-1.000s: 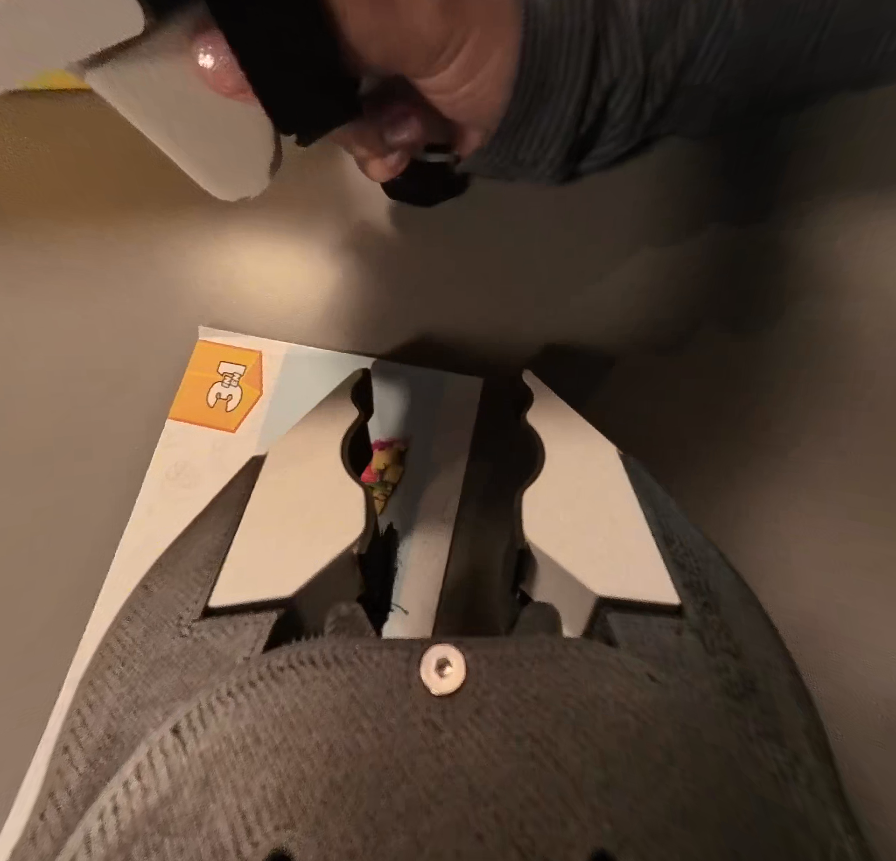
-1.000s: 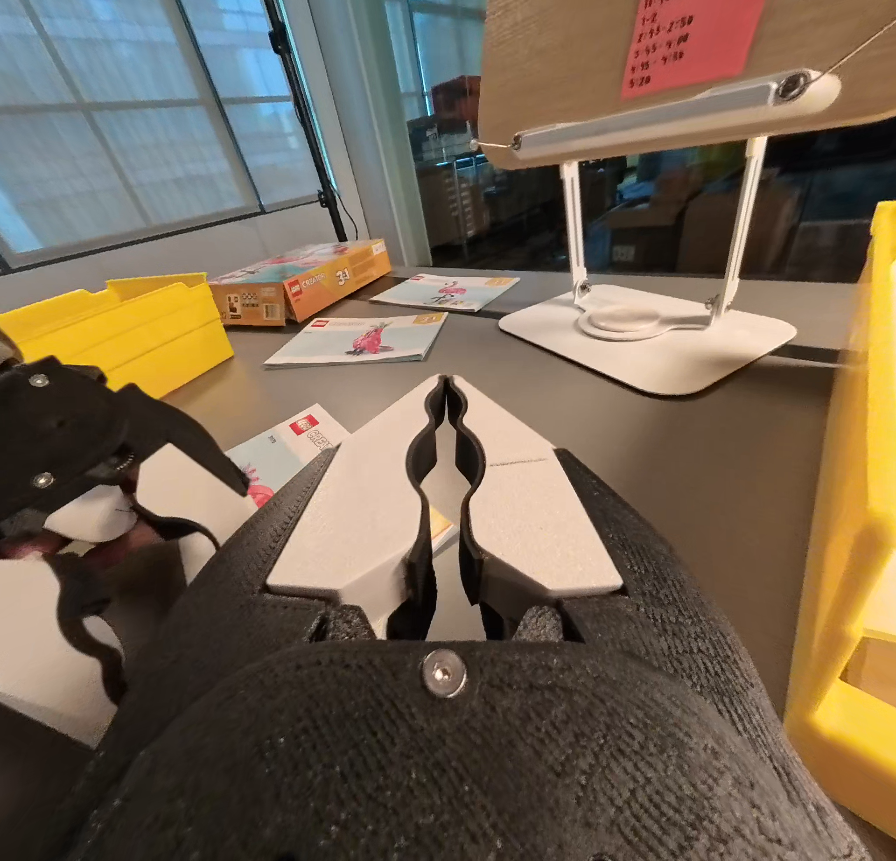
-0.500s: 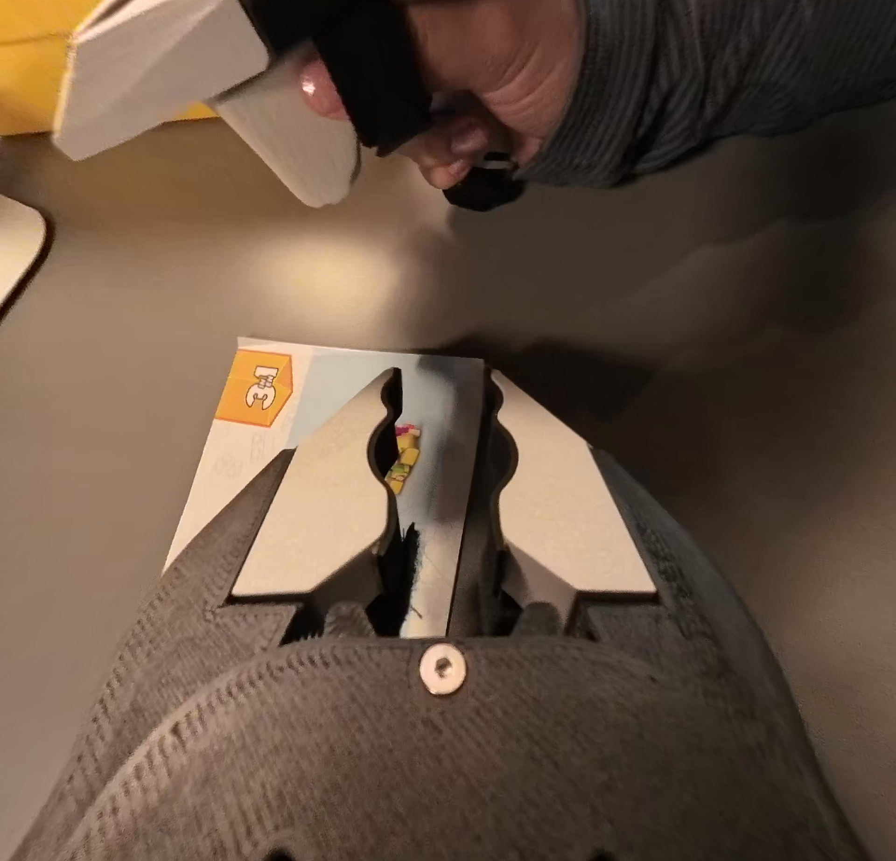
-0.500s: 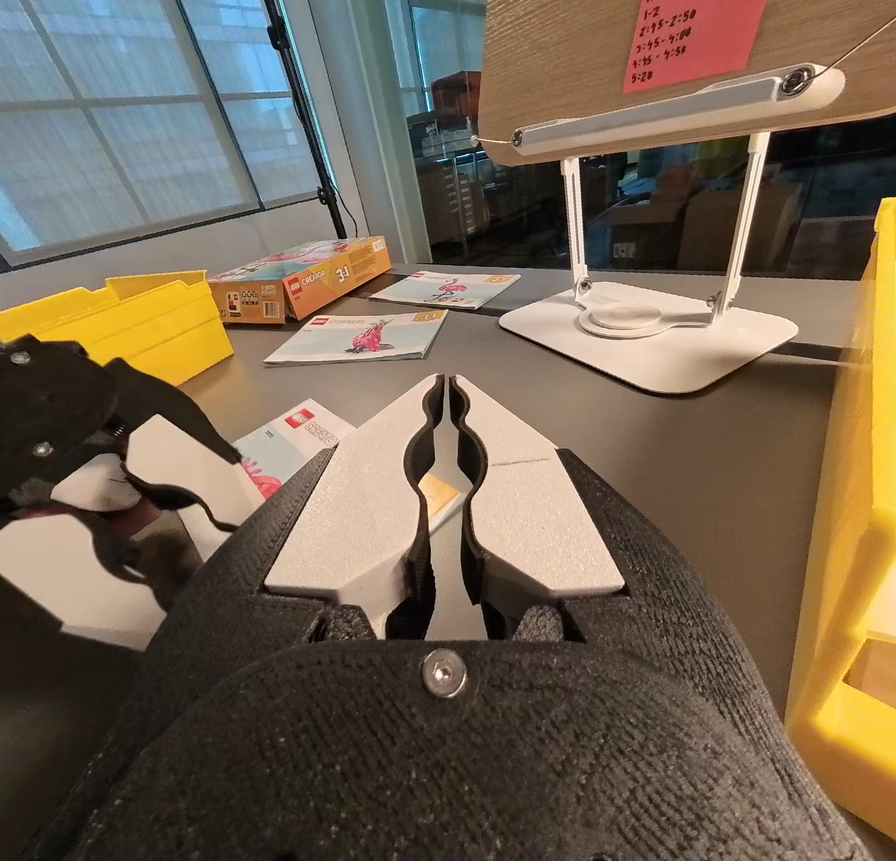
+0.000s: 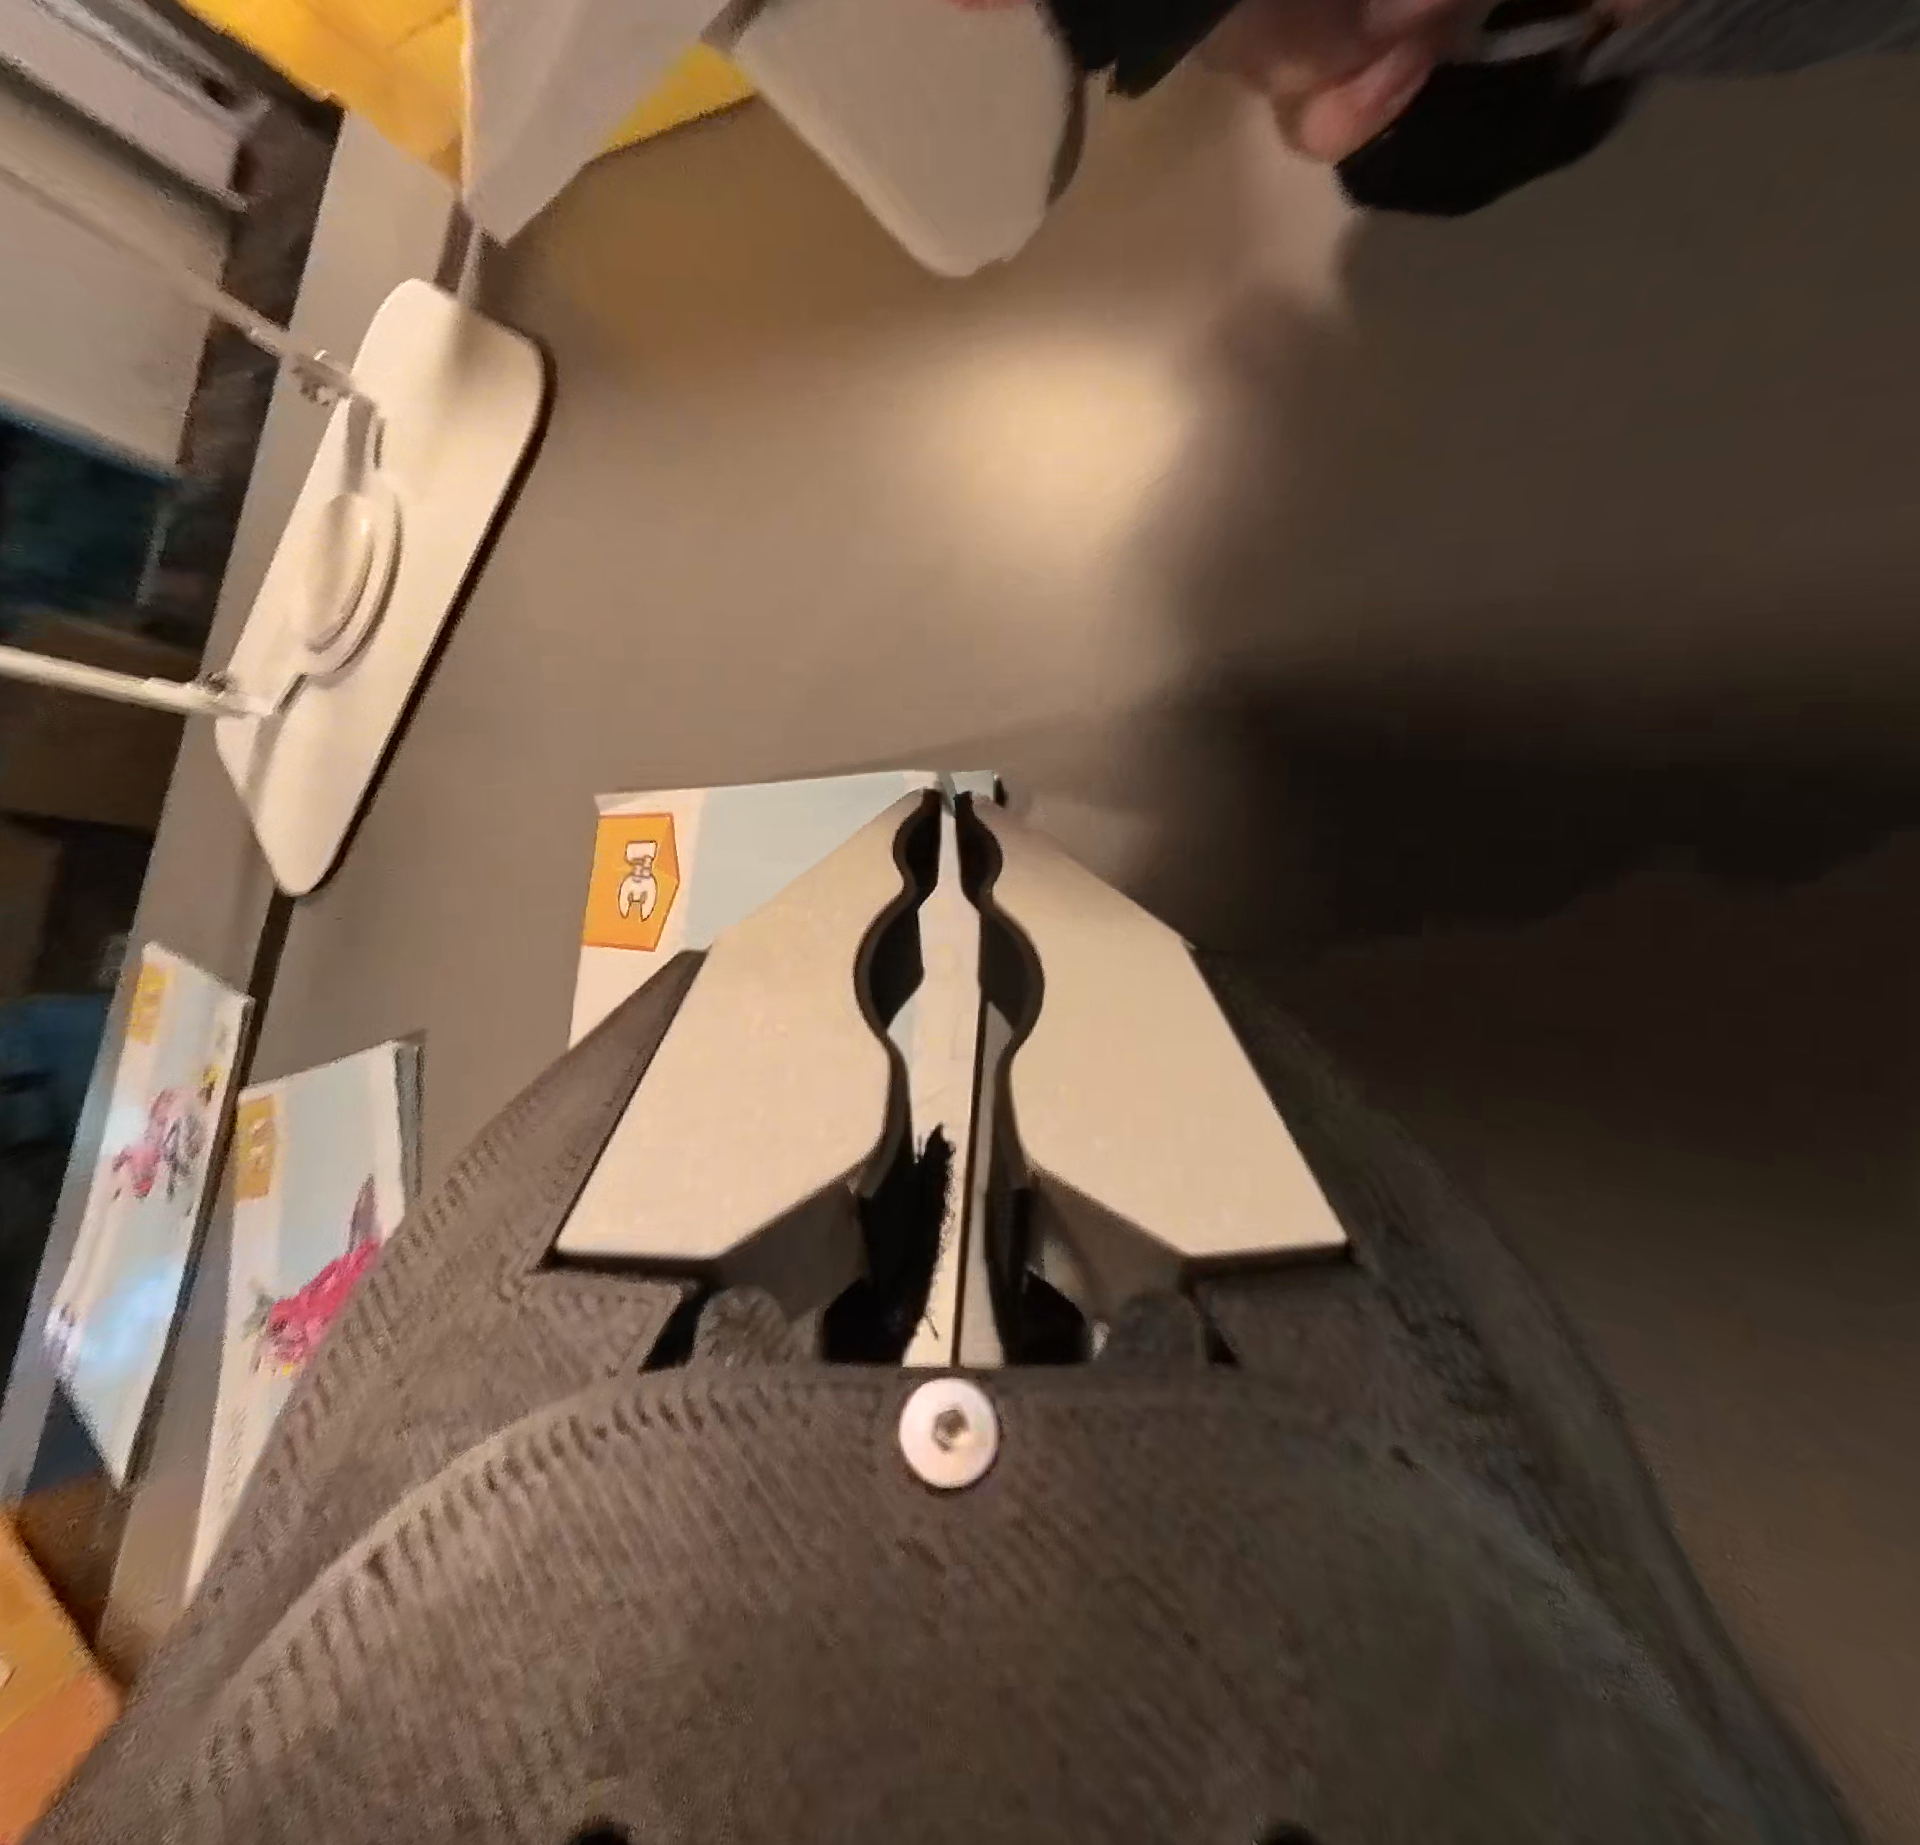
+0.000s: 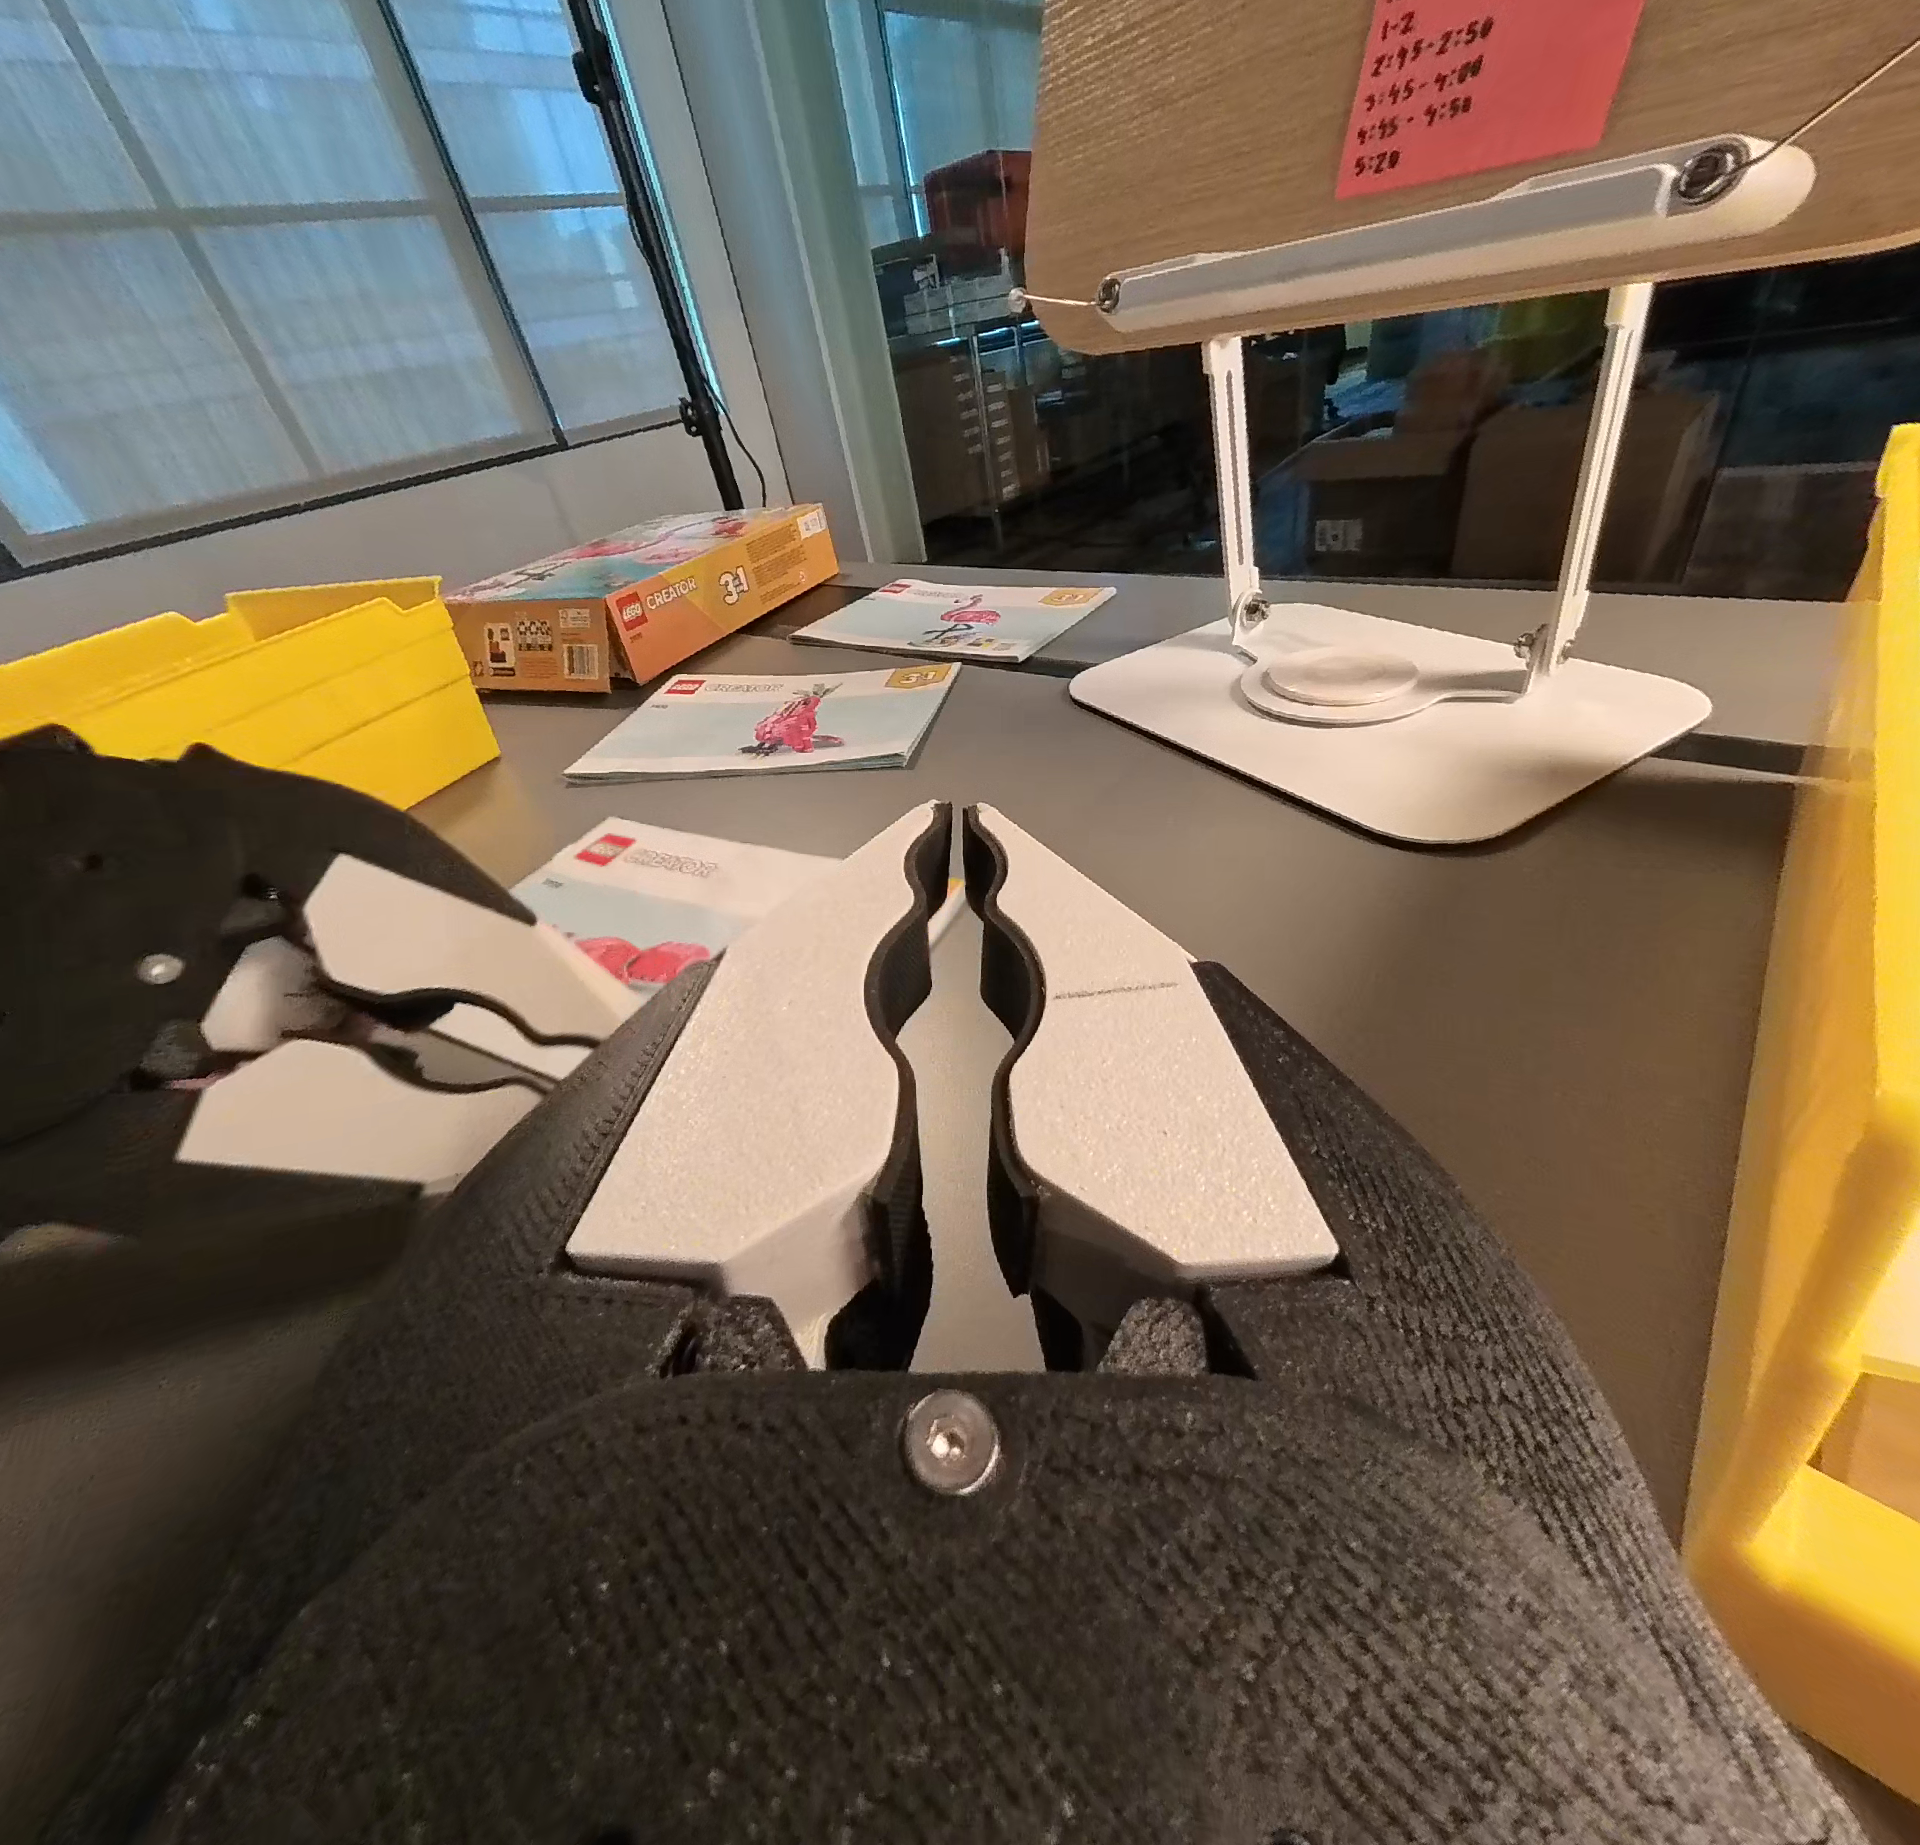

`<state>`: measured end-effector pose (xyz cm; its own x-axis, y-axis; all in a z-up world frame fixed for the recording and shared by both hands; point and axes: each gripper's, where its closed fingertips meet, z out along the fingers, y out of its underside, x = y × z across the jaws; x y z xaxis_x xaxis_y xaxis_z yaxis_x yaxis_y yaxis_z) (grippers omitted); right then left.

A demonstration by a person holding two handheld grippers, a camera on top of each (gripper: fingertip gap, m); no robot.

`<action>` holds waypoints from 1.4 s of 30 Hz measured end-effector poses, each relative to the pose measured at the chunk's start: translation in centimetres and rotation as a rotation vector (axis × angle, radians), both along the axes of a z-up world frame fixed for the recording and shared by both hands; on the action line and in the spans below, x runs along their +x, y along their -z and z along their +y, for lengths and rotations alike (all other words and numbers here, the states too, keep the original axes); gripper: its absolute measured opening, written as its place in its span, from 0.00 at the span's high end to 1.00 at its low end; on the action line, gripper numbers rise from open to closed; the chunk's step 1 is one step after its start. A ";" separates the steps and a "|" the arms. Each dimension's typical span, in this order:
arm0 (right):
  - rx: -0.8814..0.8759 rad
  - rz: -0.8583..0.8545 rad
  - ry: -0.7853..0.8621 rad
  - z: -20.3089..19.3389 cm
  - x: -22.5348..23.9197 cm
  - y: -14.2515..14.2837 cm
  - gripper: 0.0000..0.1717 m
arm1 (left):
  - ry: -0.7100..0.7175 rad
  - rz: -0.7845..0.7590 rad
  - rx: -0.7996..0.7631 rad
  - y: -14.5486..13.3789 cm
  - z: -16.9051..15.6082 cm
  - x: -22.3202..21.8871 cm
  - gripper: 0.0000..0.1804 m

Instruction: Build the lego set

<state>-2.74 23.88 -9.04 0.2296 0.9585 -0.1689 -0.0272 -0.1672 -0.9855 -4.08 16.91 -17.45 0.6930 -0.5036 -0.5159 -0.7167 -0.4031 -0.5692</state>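
The left gripper is pinching the edge of a pale blue booklet, its pads pressed on the thin sheet, which is lying on the grey table. The right gripper is hovering clenched with nothing between its tips, the same booklet lying at its nine o'clock. At its one o'clock a white stand is standing; two more booklets and a cardboard box are lying at eleven o'clock.

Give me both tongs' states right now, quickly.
Left tongs: closed on the edge of the thin pale-blue paper instruction booklet.
Right tongs: closed, holding nothing.
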 end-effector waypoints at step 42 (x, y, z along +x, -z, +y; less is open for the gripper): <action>0.085 -0.287 -0.301 -6.7 -3.6 3.5 0.97 | 0.113 -0.948 0.125 -10.3 -1.5 2.0 0.78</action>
